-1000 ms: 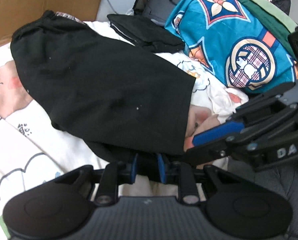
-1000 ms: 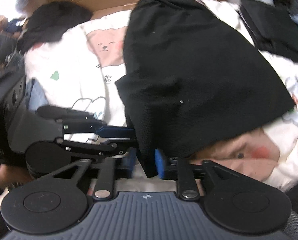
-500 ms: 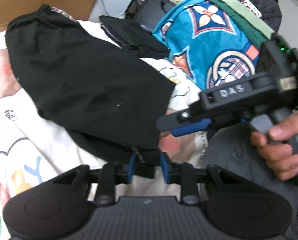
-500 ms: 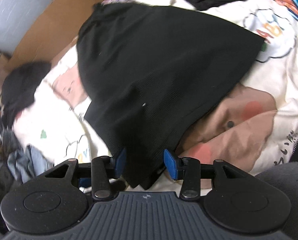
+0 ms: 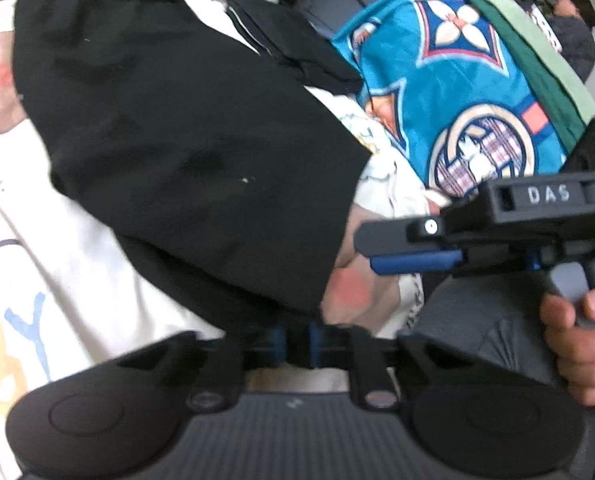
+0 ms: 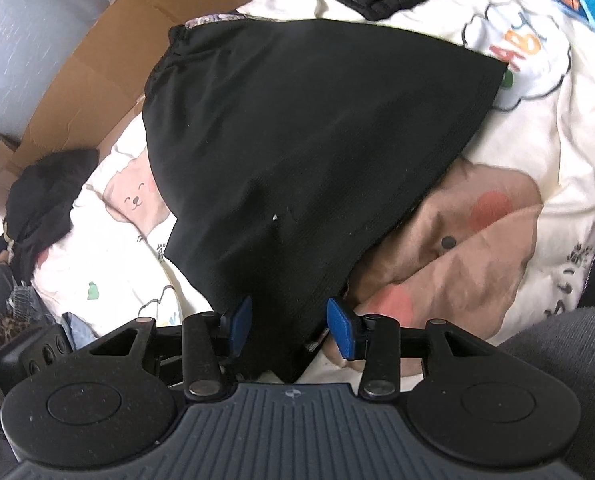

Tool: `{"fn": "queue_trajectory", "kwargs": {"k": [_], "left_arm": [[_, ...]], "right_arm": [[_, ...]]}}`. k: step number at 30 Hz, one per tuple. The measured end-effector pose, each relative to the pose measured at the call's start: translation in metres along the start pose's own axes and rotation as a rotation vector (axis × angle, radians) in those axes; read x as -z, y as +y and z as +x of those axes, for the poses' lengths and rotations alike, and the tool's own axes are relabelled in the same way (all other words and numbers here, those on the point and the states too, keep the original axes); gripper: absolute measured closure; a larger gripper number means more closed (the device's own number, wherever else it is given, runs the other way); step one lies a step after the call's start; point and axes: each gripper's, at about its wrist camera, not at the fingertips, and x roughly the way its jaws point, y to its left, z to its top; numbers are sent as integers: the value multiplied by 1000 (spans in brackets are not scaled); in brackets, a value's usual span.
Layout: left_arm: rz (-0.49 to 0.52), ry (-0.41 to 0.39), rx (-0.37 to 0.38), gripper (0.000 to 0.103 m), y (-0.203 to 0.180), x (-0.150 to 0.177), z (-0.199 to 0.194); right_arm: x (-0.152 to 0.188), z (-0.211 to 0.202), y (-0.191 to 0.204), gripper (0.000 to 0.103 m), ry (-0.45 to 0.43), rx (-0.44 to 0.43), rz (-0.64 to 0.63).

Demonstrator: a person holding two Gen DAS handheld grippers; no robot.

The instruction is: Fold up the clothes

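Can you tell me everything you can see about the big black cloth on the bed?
The black garment lies spread flat on a cream cartoon-print sheet. It looks like soft knit, with a gathered band at the far end. Its near edge runs between the pads of both grippers: the left gripper is closing on it, the right gripper stands open around it.

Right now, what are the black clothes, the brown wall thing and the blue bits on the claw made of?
Black clothes: probably a soft matte knit; fine ribs show near the hem and it drapes limply.
Brown wall thing: looks like cardboard, flat, dull, with a crease.
Blue pads: perhaps rubber or plastic, smooth and dull; hard to tell which.
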Motion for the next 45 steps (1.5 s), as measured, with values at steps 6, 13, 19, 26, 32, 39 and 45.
{"fn": "queue_trajectory", "kwargs": {"k": [6,13,19,26,32,39,45], "left_arm": [[-84,-103,16,96,10,-7,-24],[-146,-134,56,96,15,-13,-30],[-169,-142,95,96,13,-11,-32],[-178,-151,148,96,14,-8,-36],[-168,-104,144,96,13,-4,-27],[-140,-49,104,97,13,0,-18],[-103,-27,107,99,9,6,-11]], "right_arm": [[-2,14,-7,54,55,-101,112],[-1,29,-15,53,12,-192,256],[5,46,-26,53,7,-232,395],[3,49,-36,53,-63,-213,486],[-7,42,-41,56,-135,-106,480],[-22,39,-47,101,-163,11,467],[-30,28,-39,102,-204,96,385]]}}
